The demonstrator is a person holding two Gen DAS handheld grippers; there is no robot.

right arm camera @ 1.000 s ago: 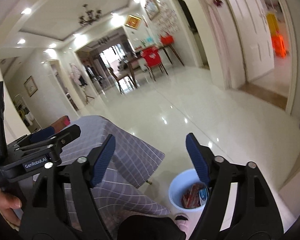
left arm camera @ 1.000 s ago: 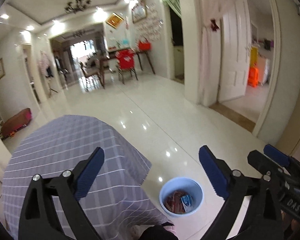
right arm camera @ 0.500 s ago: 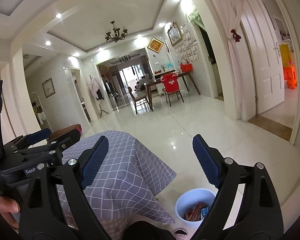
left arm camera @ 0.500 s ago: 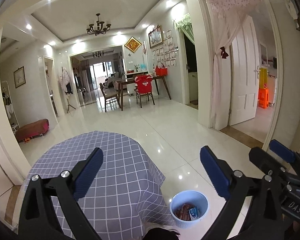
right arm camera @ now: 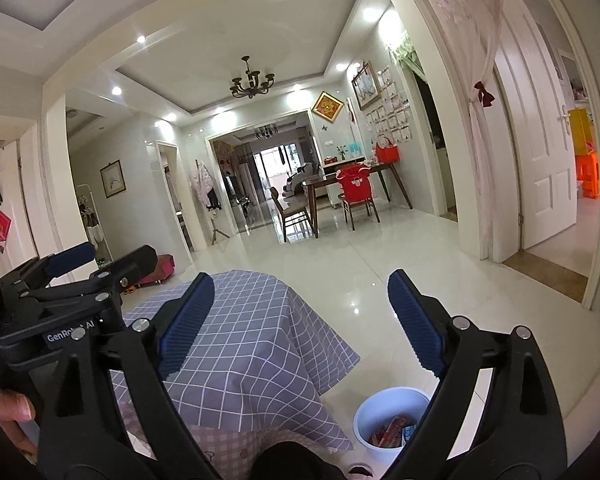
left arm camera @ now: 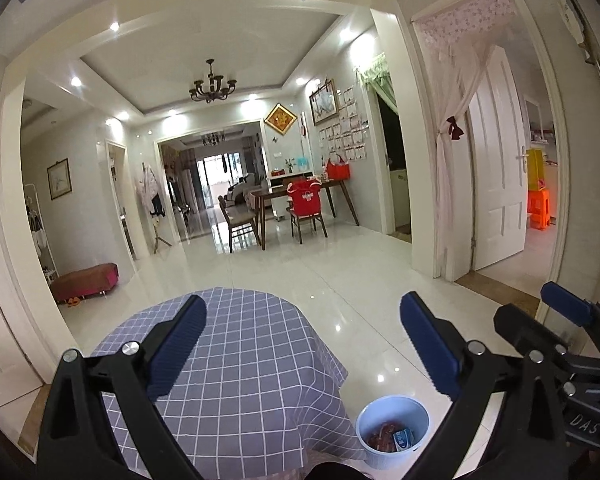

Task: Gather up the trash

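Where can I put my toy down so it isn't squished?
The checked tablecloth top looks bare all over. Shiny floor is free between the table and the dining chairs. The blue bin already holds wrappers.

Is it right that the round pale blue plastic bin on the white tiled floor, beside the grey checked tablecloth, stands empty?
Not quite. The round pale blue plastic bin is not empty: the left wrist view shows red and blue wrappers inside it. It does stand on the floor beside the grey checked tablecloth.

Your left gripper (left arm camera: 302, 340) hangs wide open over the table (left arm camera: 236, 360), empty; your right gripper (right arm camera: 300, 320) beside it is opening, empty too.
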